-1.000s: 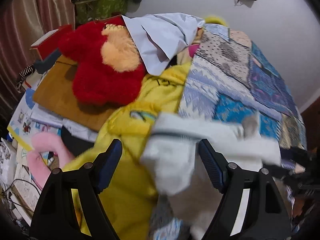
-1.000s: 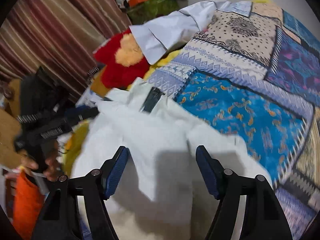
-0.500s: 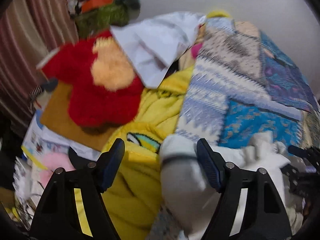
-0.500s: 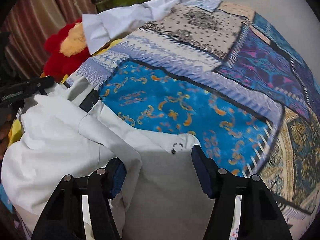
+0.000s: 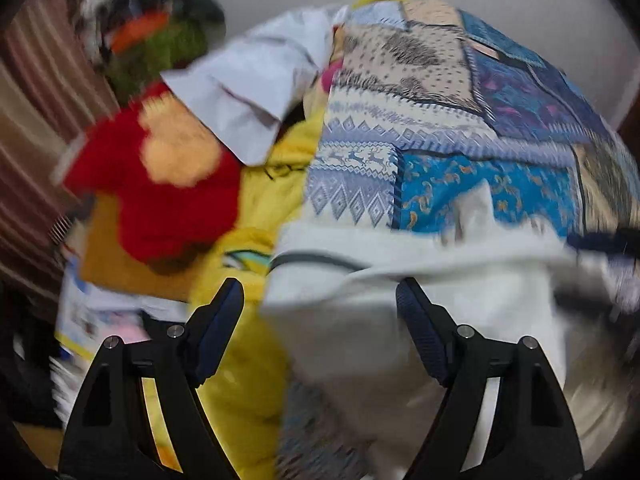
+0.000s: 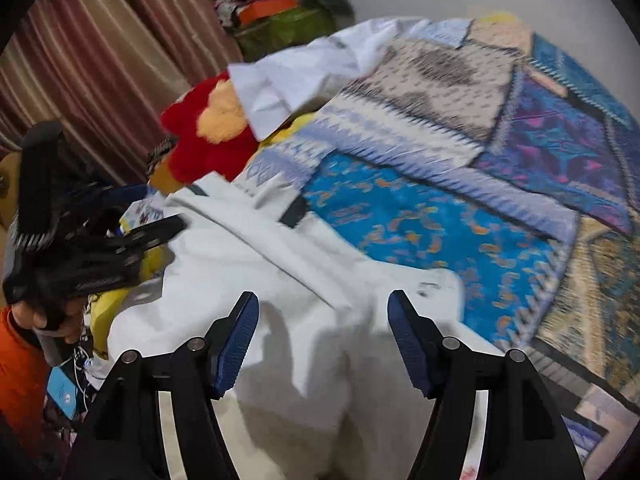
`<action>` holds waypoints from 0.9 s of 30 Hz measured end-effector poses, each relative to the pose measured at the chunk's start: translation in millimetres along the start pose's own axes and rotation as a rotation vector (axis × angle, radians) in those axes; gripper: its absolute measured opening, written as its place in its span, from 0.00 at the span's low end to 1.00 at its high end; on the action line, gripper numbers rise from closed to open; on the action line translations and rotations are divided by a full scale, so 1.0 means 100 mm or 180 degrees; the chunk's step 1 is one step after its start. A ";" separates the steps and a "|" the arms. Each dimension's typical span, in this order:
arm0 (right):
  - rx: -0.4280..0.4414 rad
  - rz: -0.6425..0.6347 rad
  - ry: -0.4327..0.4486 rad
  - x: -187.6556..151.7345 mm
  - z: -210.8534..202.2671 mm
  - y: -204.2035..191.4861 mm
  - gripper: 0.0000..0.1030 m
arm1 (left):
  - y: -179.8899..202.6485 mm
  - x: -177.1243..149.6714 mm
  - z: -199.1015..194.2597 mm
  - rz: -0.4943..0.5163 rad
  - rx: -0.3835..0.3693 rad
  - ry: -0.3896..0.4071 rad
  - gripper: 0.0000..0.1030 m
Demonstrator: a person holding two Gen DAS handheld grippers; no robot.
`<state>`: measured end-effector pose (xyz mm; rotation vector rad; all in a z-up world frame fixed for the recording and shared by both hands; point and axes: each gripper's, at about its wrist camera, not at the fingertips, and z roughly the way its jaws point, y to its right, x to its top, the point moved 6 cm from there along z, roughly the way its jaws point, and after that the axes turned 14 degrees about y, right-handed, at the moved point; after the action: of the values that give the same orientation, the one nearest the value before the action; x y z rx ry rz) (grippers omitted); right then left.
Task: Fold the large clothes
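Left gripper [image 5: 320,312] jaws spread wide, nothing between them; right gripper [image 6: 323,326] same — apart, not clamped on anything. White garment [image 6: 280,292] lies bunched on the bed's patchwork quilt [image 6: 440,220], directly ahead of and under both grippers. In the left wrist view its near edge [image 5: 380,264] spans the gap between the fingers and runs off to the right; yellow blanket [image 5: 256,208] sits ahead-left of that gripper, red plush toy [image 5: 160,184] further ahead-left, pale blue shirt [image 5: 256,92] beyond it.

Versus 0.5 s ago: in the left view the garment now covers far more of the frame, stretched sideways instead of sitting as a narrow lump by the right finger — heavy motion blur. In the right view the garment has shifted from left of the gripper to centred ahead of it, more flattened, with a dark strap or tag [image 6: 294,212] showing at its far edge. Left gripper [image 6: 100,248], held in a hand [image 6: 48,316], is now clearly in frame to the right gripper's left, tips at the garment's left edge; contact can't be confirmed.
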<state>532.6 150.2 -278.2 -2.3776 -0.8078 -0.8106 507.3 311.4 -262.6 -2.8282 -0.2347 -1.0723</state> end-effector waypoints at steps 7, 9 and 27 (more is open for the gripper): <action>-0.0086 0.0261 0.0010 0.23 0.53 0.24 0.63 | -0.29 0.15 0.61 -0.0669 0.0422 -0.0153 0.75; -0.0041 0.0617 0.0011 0.27 0.55 0.45 0.63 | -0.36 0.09 0.67 -0.0726 0.0426 -0.0184 0.73; -0.0126 0.0098 0.0180 -0.04 -0.38 0.23 0.64 | 0.45 -0.35 -0.77 0.0399 -0.0380 0.0369 0.79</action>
<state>531.0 109.8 -259.6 -2.3845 -0.7372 -0.8848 439.9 251.2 -230.9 -2.8254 0.0169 -1.2564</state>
